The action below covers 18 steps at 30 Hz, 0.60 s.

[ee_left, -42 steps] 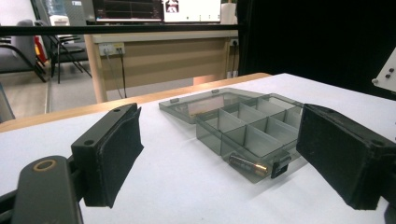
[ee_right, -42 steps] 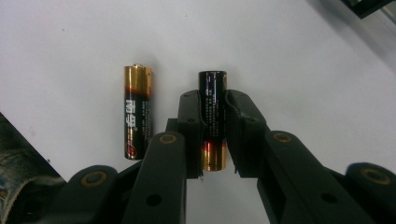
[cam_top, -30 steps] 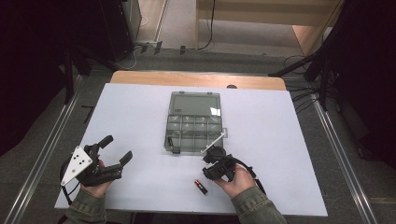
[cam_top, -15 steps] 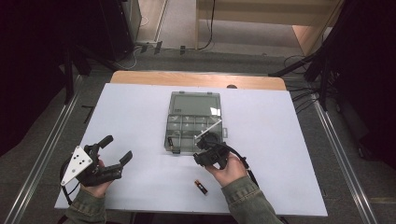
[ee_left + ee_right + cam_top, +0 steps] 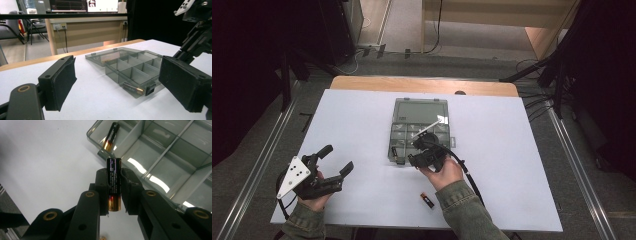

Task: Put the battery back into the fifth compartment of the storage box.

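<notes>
Battery [image 5: 114,182] btm end partly hidden betw right hand-held gripper [image 5: 114,192] jaws.

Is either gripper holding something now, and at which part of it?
The right gripper holds a battery, clamped around its middle. The left gripper is open and holds nothing.

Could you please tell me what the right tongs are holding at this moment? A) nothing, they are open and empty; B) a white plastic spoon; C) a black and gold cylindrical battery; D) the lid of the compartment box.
C: in the right gripper view the right tongs are closed on a black and gold cylindrical battery, held near the corner of the clear grey plastic compartment box.
</notes>
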{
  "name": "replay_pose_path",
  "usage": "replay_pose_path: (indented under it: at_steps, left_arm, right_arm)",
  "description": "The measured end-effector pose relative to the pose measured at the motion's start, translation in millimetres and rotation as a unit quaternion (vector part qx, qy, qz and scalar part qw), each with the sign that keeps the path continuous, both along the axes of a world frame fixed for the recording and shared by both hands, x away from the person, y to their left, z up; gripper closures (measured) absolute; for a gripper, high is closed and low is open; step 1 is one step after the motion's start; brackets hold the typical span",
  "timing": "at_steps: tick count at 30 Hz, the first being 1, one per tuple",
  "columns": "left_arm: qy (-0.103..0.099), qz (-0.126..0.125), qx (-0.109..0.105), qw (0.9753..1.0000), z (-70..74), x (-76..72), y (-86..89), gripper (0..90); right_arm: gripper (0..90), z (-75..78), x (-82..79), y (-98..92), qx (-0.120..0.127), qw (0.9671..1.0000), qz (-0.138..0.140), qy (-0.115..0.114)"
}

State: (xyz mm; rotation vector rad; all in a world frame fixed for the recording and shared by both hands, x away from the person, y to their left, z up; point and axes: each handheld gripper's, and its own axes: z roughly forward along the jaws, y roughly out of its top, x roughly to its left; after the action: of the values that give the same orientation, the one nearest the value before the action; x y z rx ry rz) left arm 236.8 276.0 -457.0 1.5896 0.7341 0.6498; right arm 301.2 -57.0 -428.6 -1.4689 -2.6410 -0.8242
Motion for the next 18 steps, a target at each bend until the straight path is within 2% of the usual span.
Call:
replay_pose_path:
  at_steps: [10, 18]
  left_arm:
    - [-0.001, 0.0, 0.0, 1.0, 0.2, 0.1, 0.2, 14.2]
    - [-0.001, -0.001, 0.0, 1.0, 0.3, 0.1, 0.5, 14.2]
  right_arm:
    - [77.4, -2.4, 13.4, 0.6, 0.041, 0.9986, -0.035, 0.001]
    - [77.3, -4.5, 19.2, 6.7, 0.072, 0.9955, -0.06, 0.008]
